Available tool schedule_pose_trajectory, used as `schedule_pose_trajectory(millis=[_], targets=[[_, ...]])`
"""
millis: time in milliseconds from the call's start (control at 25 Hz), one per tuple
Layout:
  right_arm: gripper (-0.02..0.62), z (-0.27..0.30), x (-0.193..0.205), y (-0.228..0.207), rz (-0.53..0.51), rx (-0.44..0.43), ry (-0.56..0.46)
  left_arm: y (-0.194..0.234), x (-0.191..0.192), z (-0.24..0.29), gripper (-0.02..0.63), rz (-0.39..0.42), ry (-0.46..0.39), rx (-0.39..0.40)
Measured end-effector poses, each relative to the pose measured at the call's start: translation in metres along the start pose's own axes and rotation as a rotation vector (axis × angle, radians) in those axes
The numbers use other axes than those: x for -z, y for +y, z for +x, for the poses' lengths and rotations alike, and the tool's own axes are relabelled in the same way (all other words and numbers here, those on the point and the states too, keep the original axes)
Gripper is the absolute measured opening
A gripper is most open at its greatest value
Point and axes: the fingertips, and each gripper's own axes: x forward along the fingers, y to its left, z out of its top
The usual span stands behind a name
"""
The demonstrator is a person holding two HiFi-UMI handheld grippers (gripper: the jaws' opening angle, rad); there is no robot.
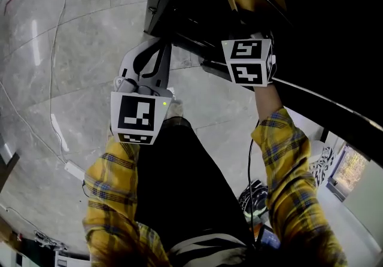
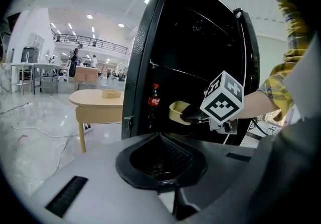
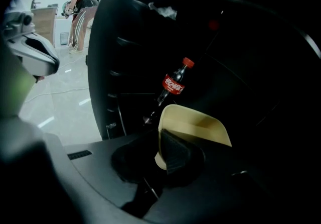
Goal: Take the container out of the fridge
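Container: one pale yellow open tub. It sits inside the dark fridge, near the open front, with a cola bottle just behind it. Whether its base rests on a shelf or hangs clear of it cannot be told.

Right gripper: clamped on the near wall of the container, with one pad showing inside the rim and the other hidden behind the wall. The tub looks too wide to span, so taking it by a single wall is probably the only workable hold. The arm reaches into the fridge opening.

Left gripper: jaws together with nothing between them. It is held outside the fridge, well apart from the container, probably so that the opening stays free.

Status: the container is gripped but not yet out of the fridge.
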Motion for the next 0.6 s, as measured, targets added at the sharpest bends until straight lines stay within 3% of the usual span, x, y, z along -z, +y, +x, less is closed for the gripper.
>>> schedule_pose_trajectory(millis=[600], targets=[[0.041,-0.07,-0.009,0.036,0.06,-0.047,-0.012,0.015,-0.028,-0.044,0.014,0.041,0.01,0.017]])
